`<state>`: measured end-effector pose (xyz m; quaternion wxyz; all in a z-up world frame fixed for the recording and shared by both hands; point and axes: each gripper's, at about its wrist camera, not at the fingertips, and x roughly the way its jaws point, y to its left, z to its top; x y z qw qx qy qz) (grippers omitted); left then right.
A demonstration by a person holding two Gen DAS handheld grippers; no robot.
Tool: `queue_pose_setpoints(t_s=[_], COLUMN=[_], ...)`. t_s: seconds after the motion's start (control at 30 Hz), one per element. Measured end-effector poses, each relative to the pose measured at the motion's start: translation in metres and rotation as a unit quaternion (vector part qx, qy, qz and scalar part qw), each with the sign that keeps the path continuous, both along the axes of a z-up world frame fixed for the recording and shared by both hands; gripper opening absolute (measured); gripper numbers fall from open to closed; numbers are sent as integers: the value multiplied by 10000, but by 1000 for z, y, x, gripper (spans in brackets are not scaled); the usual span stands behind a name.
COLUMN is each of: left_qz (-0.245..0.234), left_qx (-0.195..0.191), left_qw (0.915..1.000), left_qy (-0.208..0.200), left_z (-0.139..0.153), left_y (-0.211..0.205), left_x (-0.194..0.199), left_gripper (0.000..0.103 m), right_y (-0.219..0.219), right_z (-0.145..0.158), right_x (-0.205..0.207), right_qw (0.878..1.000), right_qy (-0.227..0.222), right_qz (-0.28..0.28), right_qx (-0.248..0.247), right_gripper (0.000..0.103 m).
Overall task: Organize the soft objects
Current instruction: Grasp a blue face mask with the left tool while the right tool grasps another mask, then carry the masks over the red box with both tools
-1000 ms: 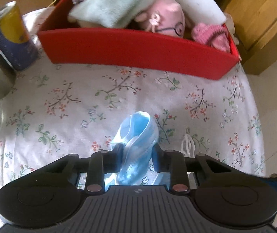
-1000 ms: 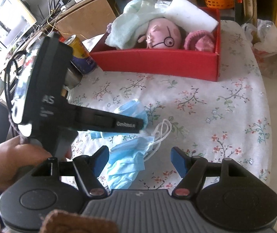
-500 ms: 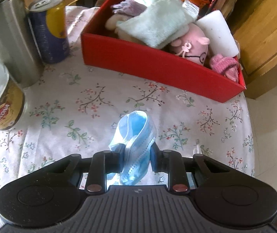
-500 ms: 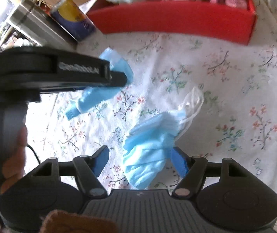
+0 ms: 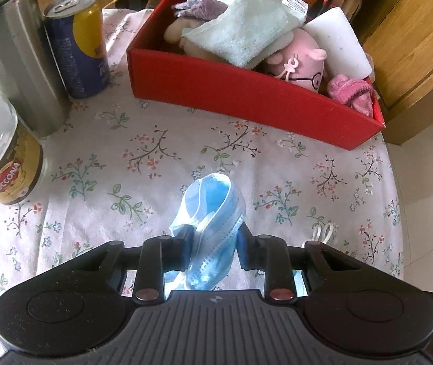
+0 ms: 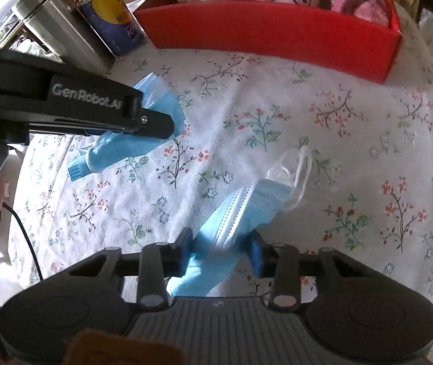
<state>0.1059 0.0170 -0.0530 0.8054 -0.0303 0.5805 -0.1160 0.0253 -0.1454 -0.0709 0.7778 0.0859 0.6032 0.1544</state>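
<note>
Left wrist: left claw [image 5: 213,241] apparently pinches blue mask [image 5: 208,213].

Box [image 5: 246,97]: at the far side of your worktop [image 5: 125,164].
In the box: towel [image 5: 246,30], plush toy [image 5: 298,64], sponge [image 5: 338,42].
Left of the box: can [image 5: 76,45], flask [image 5: 12,48], jar [image 5: 0,152] nearest you.
Your left tongs [image 5: 214,237]: mask [image 5: 213,228] between them.
Your right tongs [image 6: 219,249]: second mask [image 6: 246,206] between them.

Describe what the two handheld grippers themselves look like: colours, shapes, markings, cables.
Both are matte black with ribbed grey housings and two round side lobes. The left gripper has black finger pads and copper-coloured pivot screws. The right gripper has blue pads and silvery screws. From the right wrist view, the left's side reads "GenRobot.AI" in white; a thin black cable trails below it.
</note>
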Motion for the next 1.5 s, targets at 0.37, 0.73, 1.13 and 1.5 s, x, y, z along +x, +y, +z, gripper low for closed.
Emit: queue_pose_setpoints(t_s=[0.37,0.73,1.13,1.5], left_qz=[-63,-138,26,192], left_qx=[95,108,-98,-211], left_qw=[9999,9998,9991,9955], left_qy=[-44,-90,-417,-898], left_z=[3,4,28,59], left_y=[-2,-7,-2,-1], left_x=[-3,-3,1,7], left_gripper=[30,30,30,30], right_y=[-29,-45,-62,-75], right_z=[30,51,77,109], right_x=[5,18,30,46], right_qw=[9982,9950,9879,9779], right_qy=[-450,-762,-1219,-1730], right_qz=[-347,-635,-947,-1161], right_qx=[165,112,149,149], right_gripper=[6,6,6,6])
